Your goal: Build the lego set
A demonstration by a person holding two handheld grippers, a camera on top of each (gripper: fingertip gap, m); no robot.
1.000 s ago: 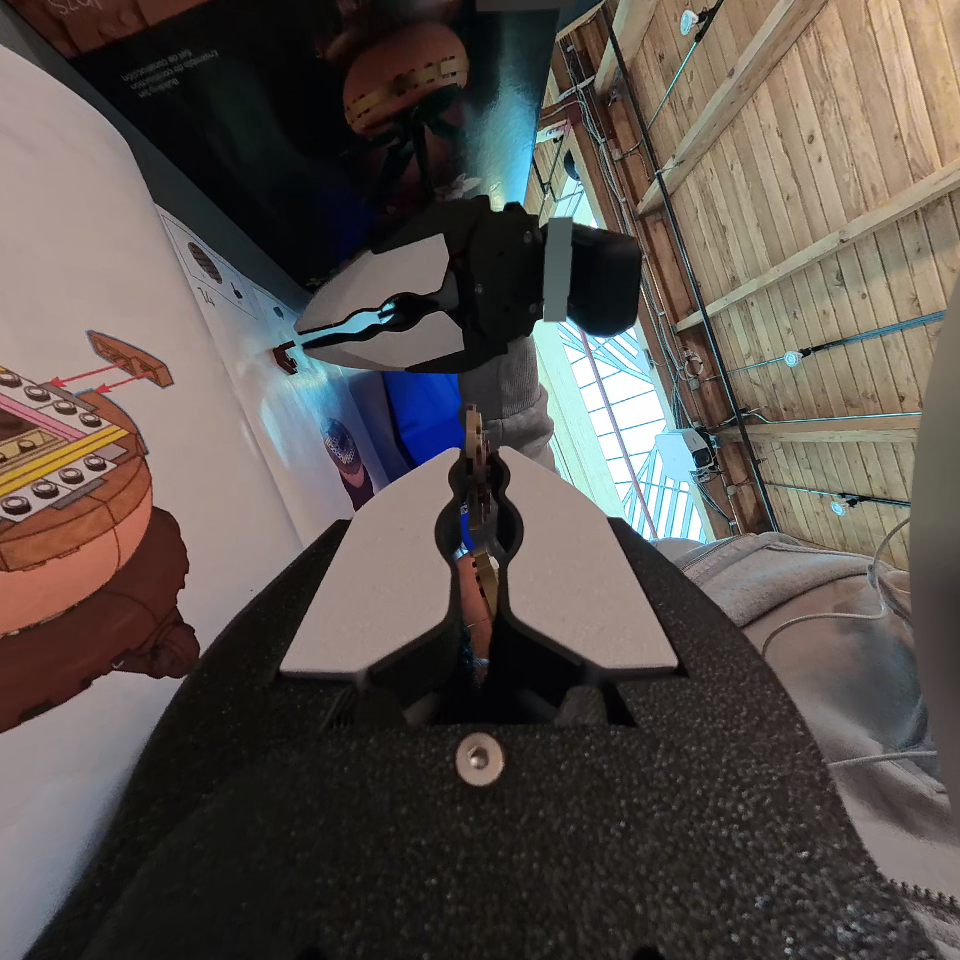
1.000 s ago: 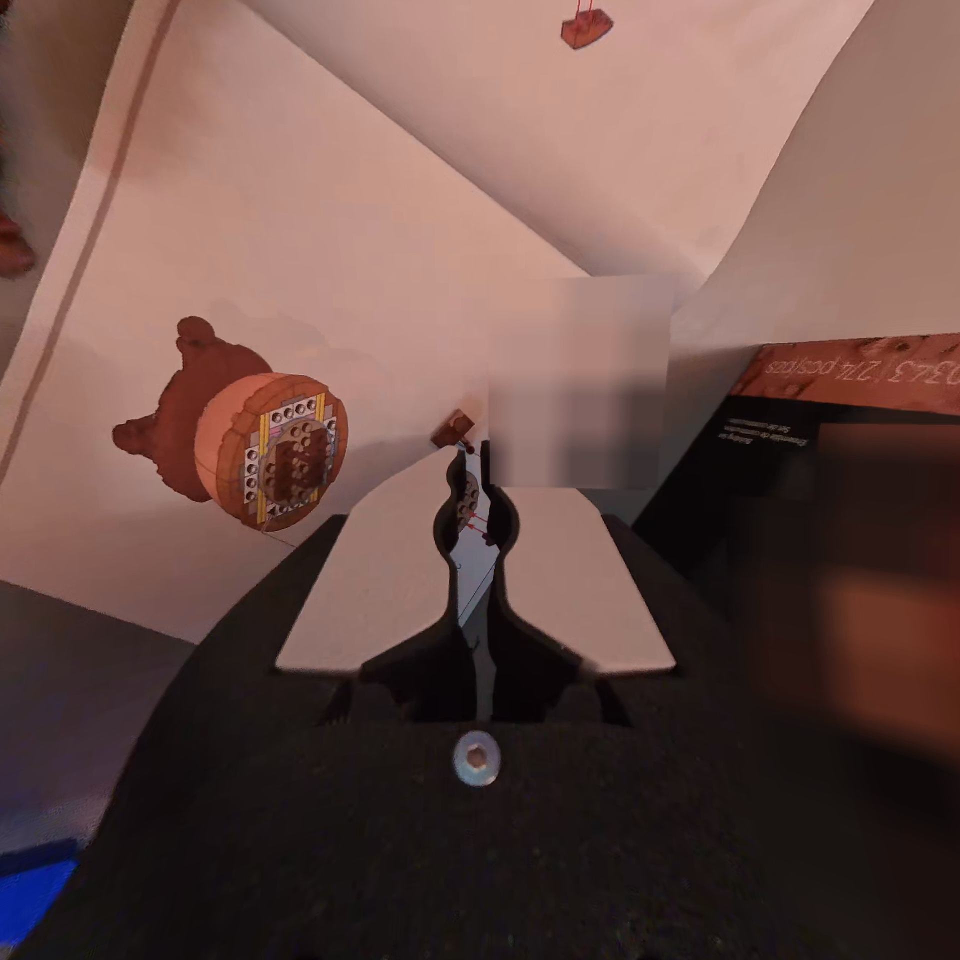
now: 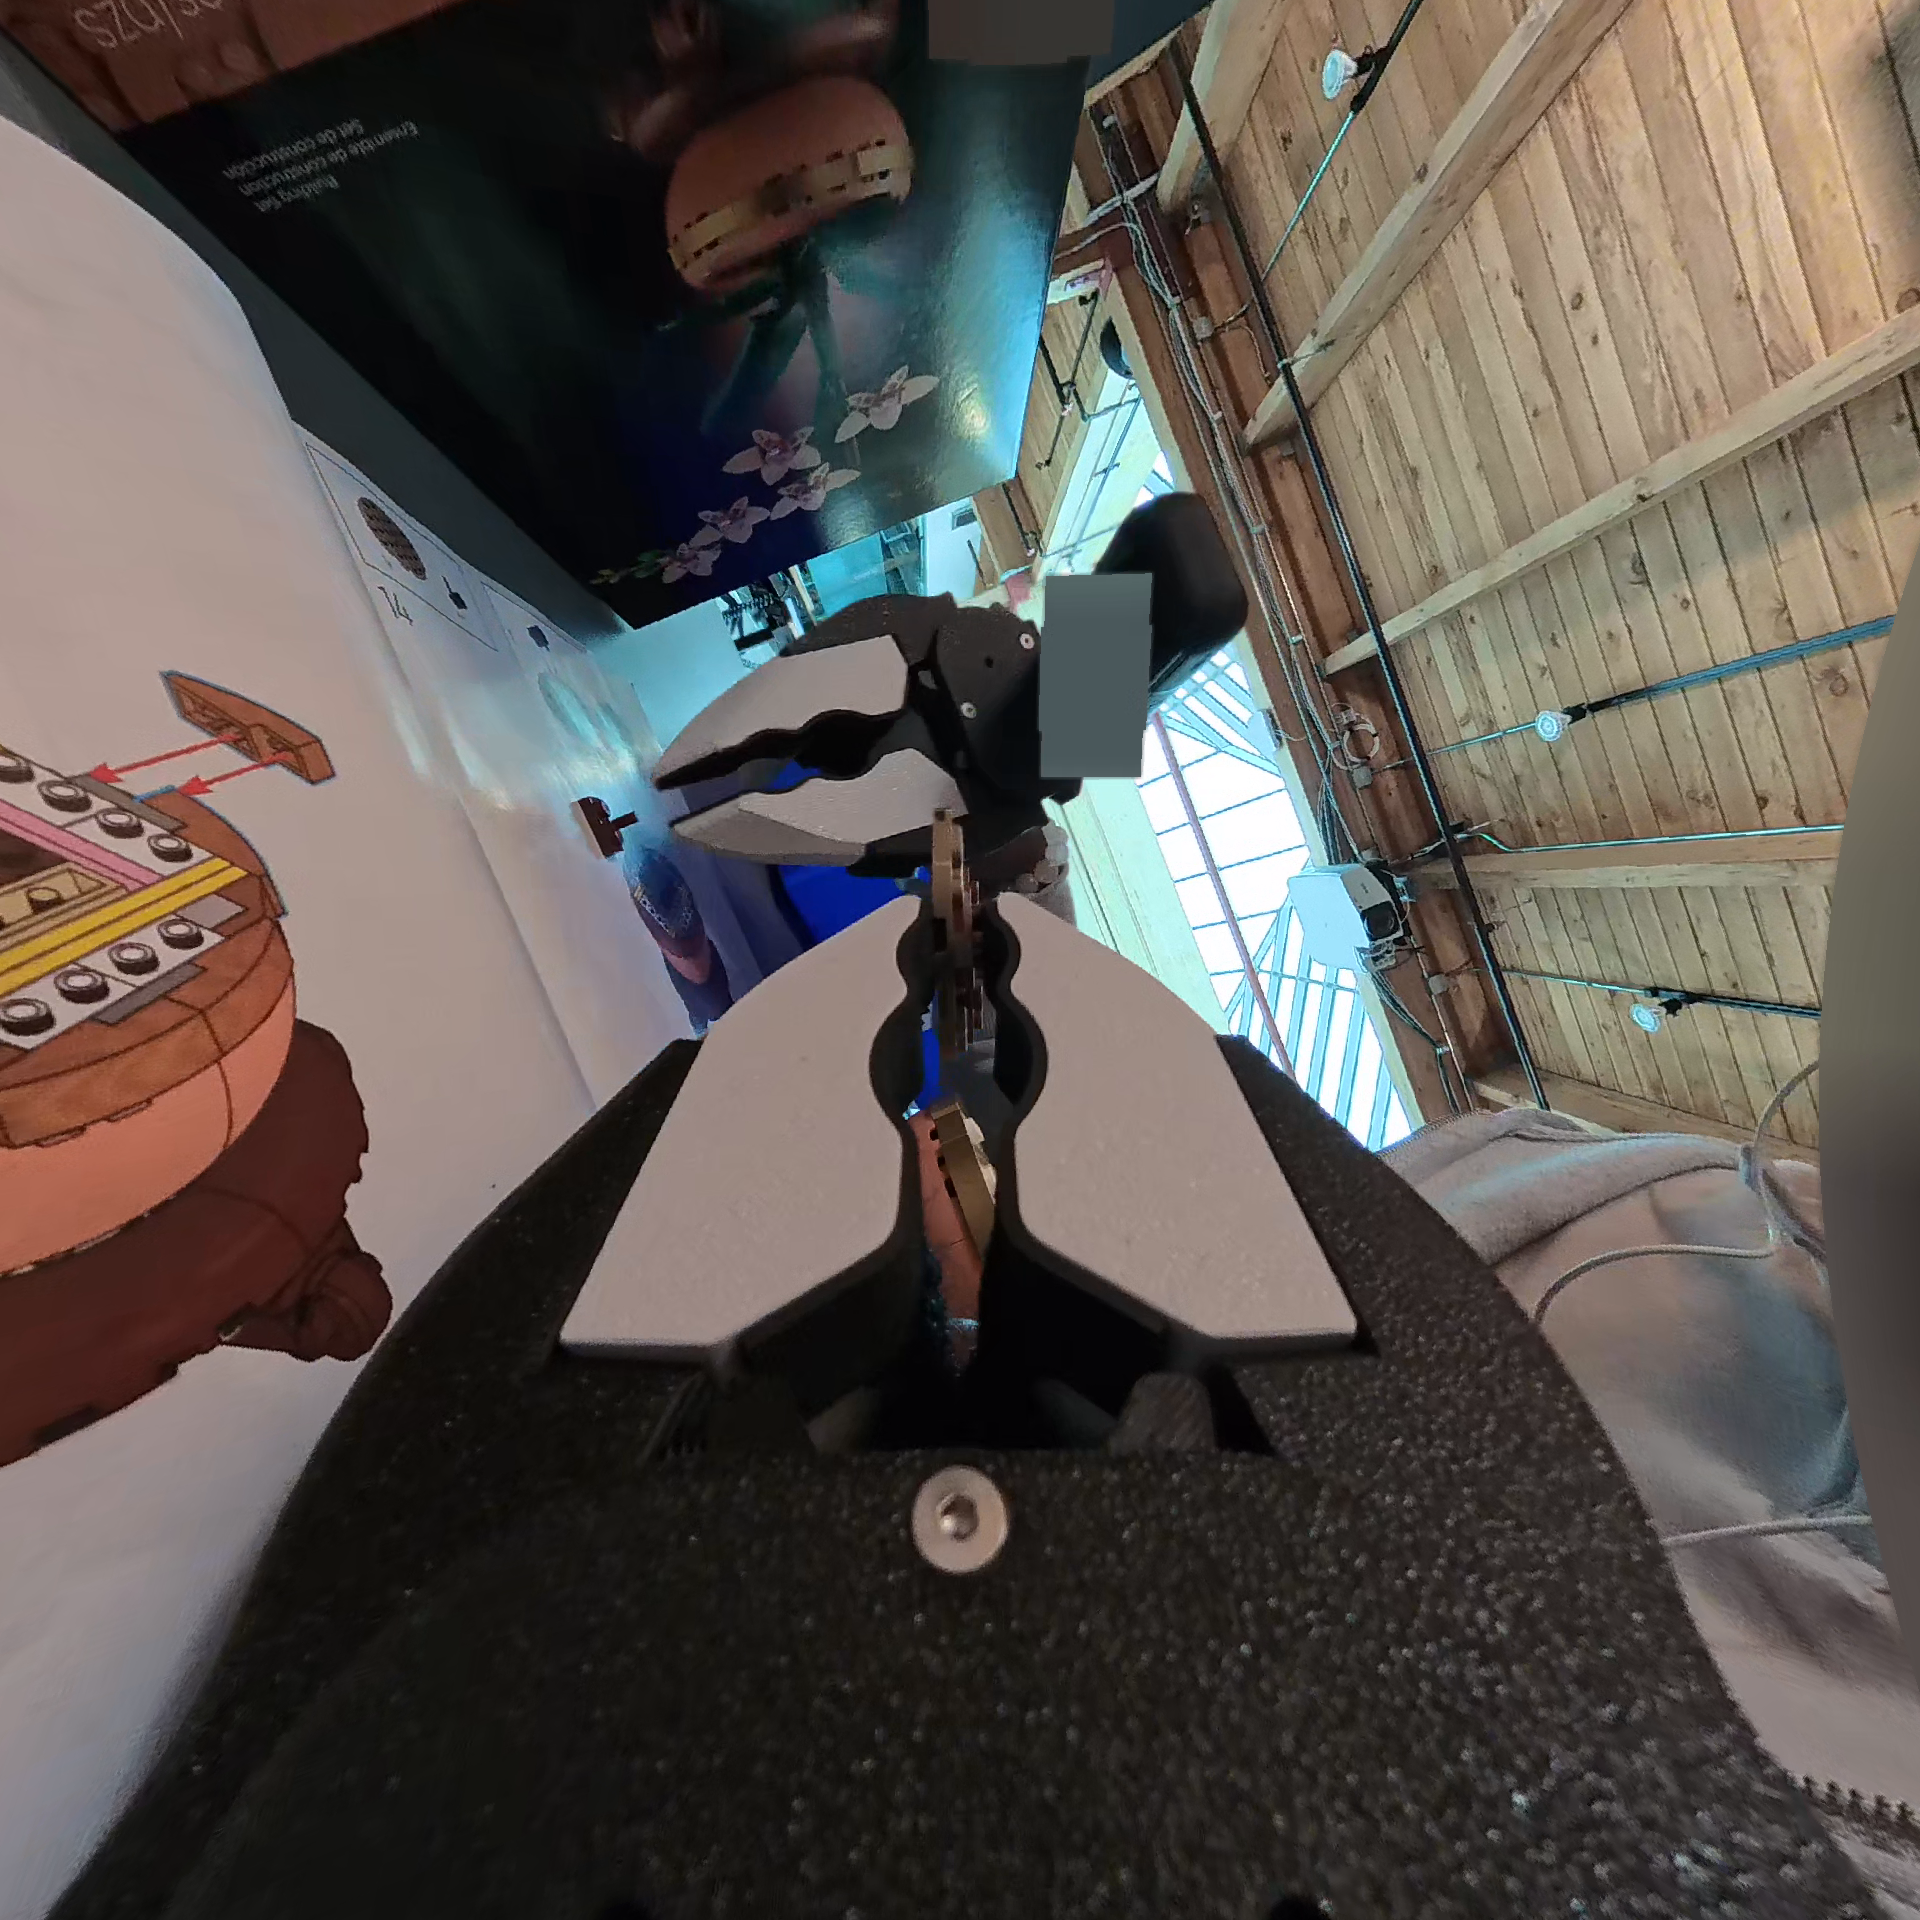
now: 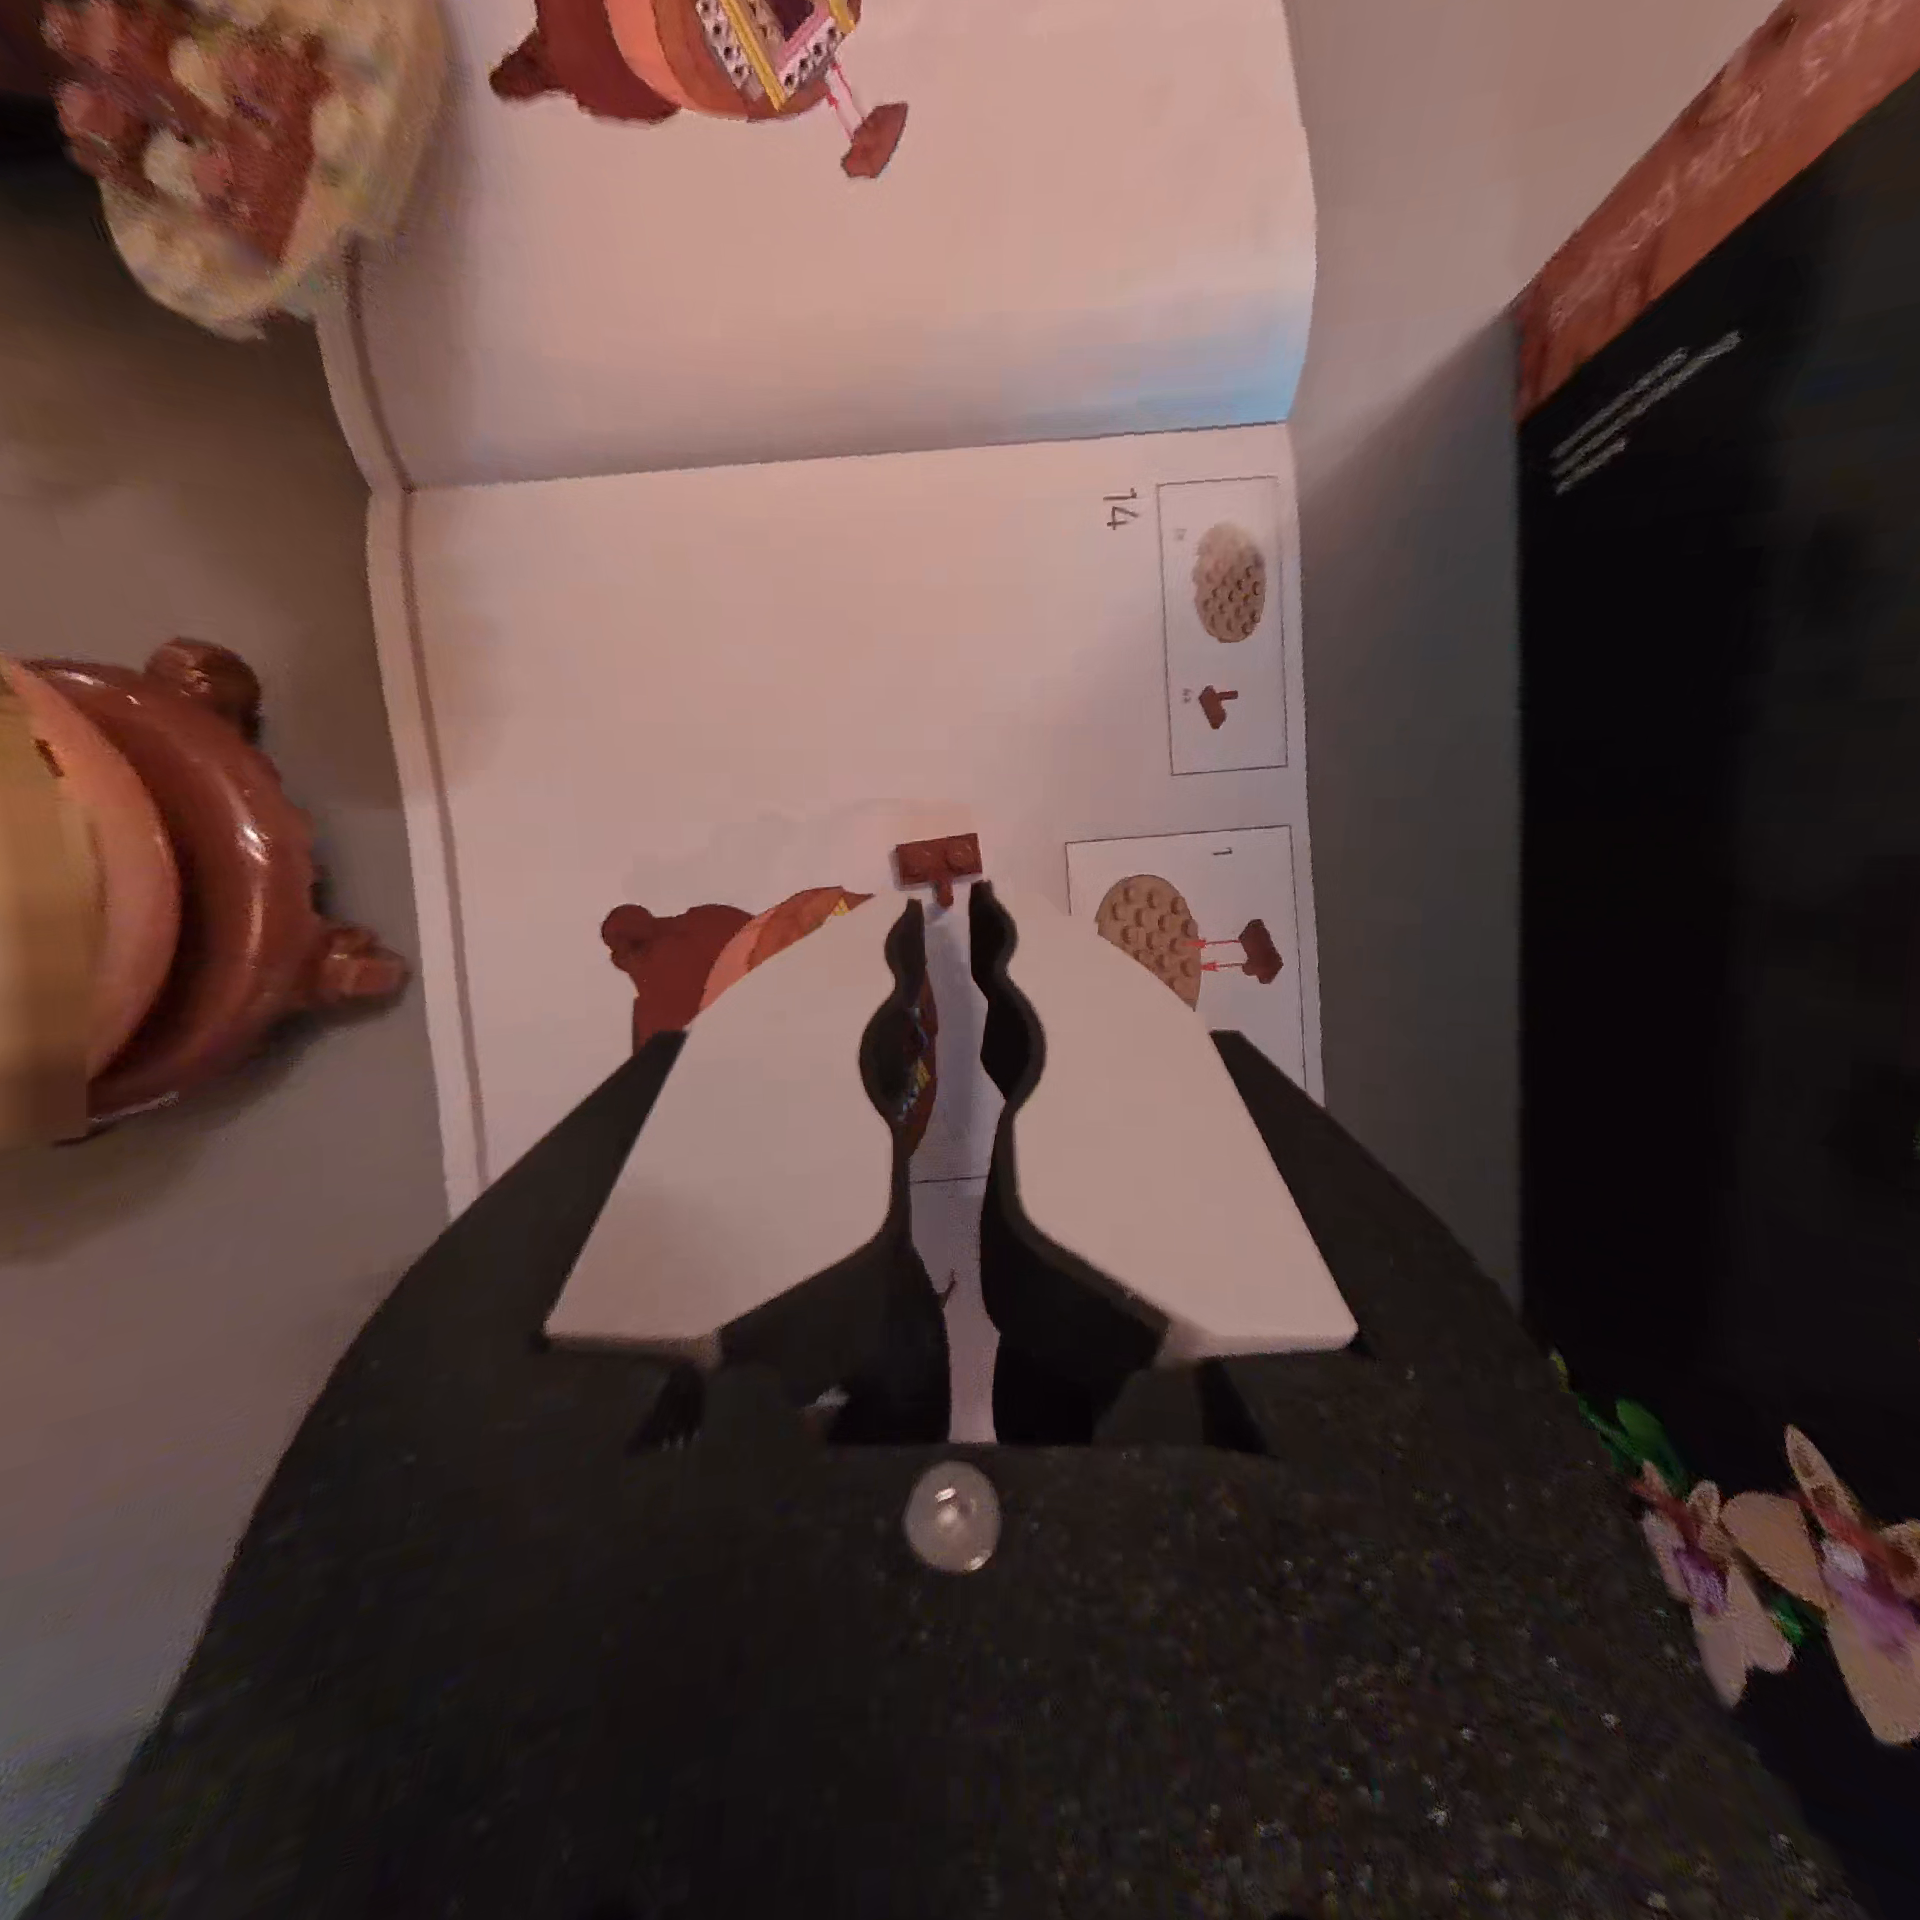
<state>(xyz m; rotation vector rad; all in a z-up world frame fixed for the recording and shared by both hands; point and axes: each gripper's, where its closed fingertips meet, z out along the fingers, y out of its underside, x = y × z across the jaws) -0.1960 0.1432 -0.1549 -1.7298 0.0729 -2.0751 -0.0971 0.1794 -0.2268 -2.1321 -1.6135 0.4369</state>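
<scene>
Left hand-held gripper (image 3: pixel 954 914) clamping thin tan studded plate (image 3: pixel 951 883) edge-on, right hand-held gripper (image 4: pixel 943 902) slightly parted, seemingly empty, near small brown brick (image 4: pixel 940 858)

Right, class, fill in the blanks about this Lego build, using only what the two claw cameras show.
1. The left claw is shut on a ____ round plate.
2. The small brown piece lies on the open instruction ____.
3. The right claw, just short of that piece, is ____.

Missing words: tan; booklet; open.
</scene>
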